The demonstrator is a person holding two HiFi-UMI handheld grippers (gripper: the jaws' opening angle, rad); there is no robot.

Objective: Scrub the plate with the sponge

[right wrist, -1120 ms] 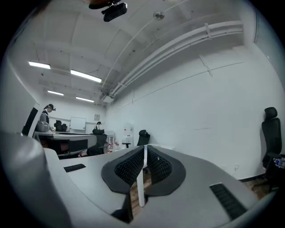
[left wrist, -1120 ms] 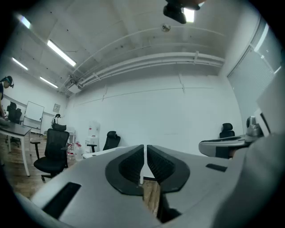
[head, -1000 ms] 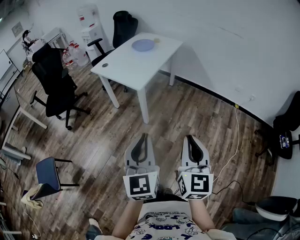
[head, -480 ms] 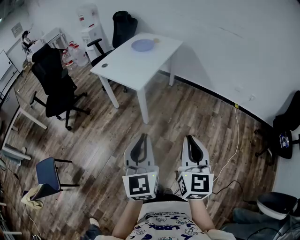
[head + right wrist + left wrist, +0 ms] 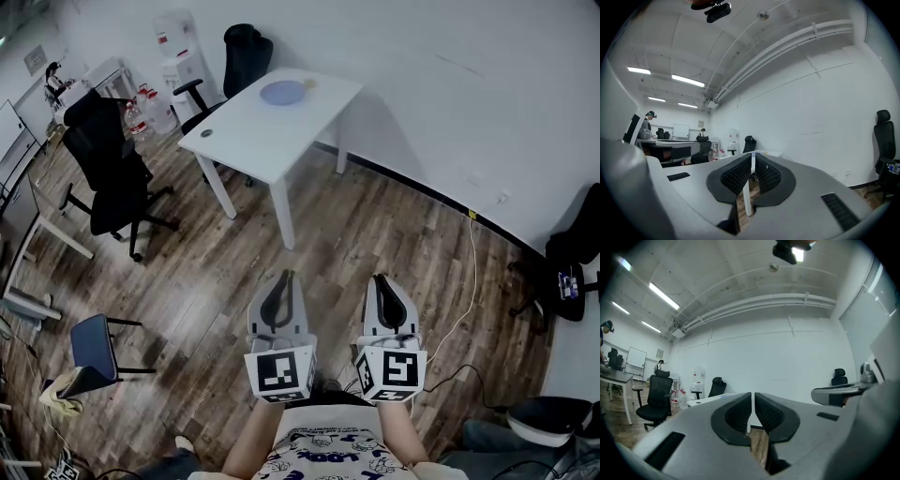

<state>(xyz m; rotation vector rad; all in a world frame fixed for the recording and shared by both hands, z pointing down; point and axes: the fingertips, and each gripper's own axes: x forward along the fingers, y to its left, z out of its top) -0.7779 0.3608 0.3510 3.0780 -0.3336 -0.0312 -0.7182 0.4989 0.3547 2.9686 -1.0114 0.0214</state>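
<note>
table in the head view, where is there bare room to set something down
The table's near half is bare, from the plate to the front corner, save a small dark disc by the left edge. The far end is crowded: the plate with a yellowish sponge beside it.

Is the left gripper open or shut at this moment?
Shut. The left gripper has both jaws closed nearly together, with nothing held between them.
</note>
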